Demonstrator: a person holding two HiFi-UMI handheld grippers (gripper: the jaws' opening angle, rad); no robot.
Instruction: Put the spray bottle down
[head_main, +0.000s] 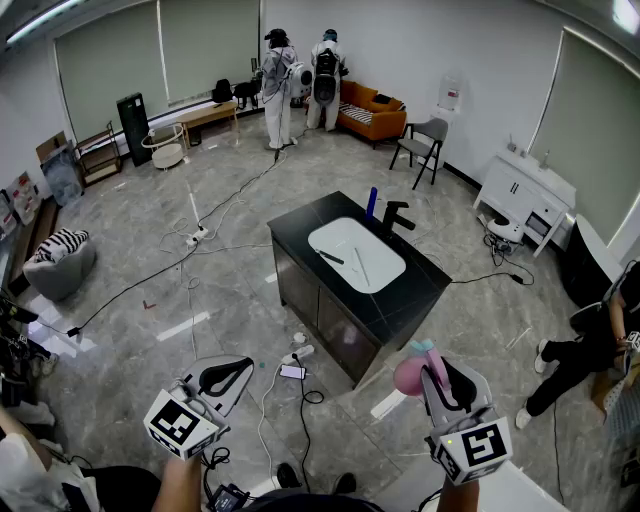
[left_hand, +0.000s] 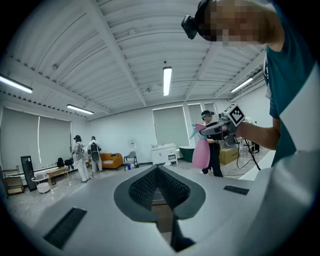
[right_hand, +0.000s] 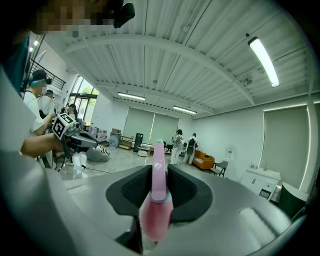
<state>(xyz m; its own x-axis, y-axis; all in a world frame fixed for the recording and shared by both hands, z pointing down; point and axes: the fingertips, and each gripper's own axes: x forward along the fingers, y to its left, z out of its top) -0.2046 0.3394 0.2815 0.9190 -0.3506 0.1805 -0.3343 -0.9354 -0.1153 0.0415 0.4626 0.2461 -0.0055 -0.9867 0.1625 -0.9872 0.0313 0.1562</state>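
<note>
**Desk:** Pictured, lower right of the frame: the right tool (head_main: 432, 362) clamped on a pink spray bottle (head_main: 408, 375), held in mid-air; lower left, the left tool (head_main: 225, 375), closed on nothing. What could go wrong?

**Photographer:** The bottle hangs over bare floor, well apart from the black bench (head_main: 425, 288) at centre; a release here would likely drop it. Cables (head_main: 240, 190) and a power strip (head_main: 300, 352) at the bench's foot could catch a step on the approach.

**Desk:** Room to set it down?

**Photographer:** The white basin (head_main: 355, 255) fills most of the top; the tap (head_main: 395, 215) and a blue bottle (head_main: 371, 202) crowd the far edge. The dark strip at the near right corner looks freest, though narrow; a base set close to that edge may tip off.
</note>
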